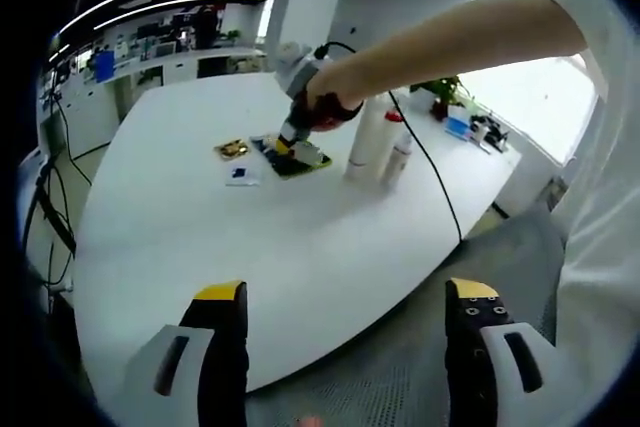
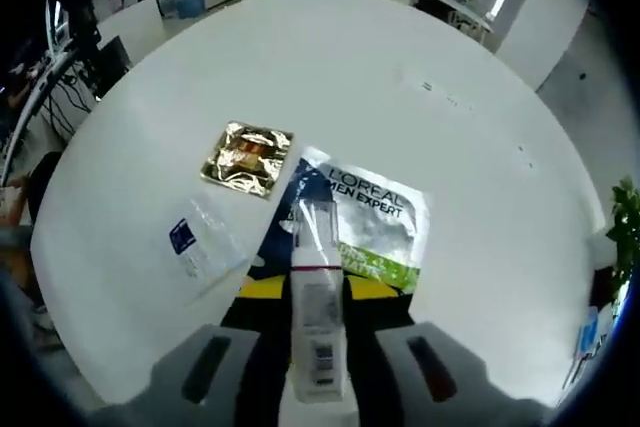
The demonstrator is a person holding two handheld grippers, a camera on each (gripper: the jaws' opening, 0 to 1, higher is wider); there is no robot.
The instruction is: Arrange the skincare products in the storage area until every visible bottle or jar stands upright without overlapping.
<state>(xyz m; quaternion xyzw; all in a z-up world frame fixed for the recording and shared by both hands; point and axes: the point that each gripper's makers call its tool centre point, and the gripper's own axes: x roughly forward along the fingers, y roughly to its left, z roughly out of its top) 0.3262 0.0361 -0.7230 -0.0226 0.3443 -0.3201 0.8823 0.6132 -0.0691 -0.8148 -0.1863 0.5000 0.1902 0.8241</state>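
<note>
right gripper [image 2: 318, 347] clamped on a clear tube [image 2: 315, 287] above the sachets [image 2: 365, 222], probably to stand it upright. left gripper [image 1: 345, 332] gaping empty past the worktop [image 1: 200, 237] edge

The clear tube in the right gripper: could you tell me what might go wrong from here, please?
The right gripper is shut on the clear tube directly over the L'Oreal sachet; set down here, it could overlap the sachet or topple on it. In the left gripper view, two white bottles stand close beside the arm, whose trailing cable might knock them.
</note>
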